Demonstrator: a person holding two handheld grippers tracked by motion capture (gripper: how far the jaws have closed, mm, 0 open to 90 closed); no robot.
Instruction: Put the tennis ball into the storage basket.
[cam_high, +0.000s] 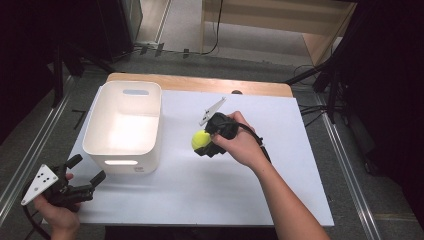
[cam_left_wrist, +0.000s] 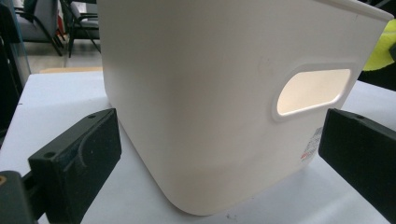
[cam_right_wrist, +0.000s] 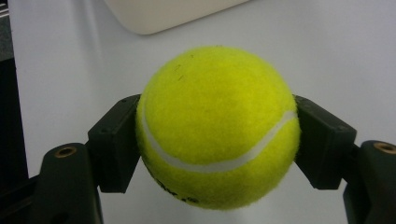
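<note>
1. White table (cam_high: 240, 200): flat and bare.
2. White rectangular plastic bin (cam_high: 123, 125) at its left: stiff, probably light, with handle cutouts for grabbing.
3. Left gripper (cam_high: 86, 172): jaws spread, holding nothing, just beside the bin.
4. Right gripper (cam_right_wrist: 217, 140): clamped across the fuzzy yellow-green tennis ball (cam_right_wrist: 217, 126) mid-table; it looks light, springy and grippy.

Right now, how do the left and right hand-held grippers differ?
The left hand-held gripper is open and empty, near the white plastic bin; the right hand-held gripper is shut on the yellow-green tennis ball, mid-table. The left sits at the table's near corner. Both have black jaws.
</note>
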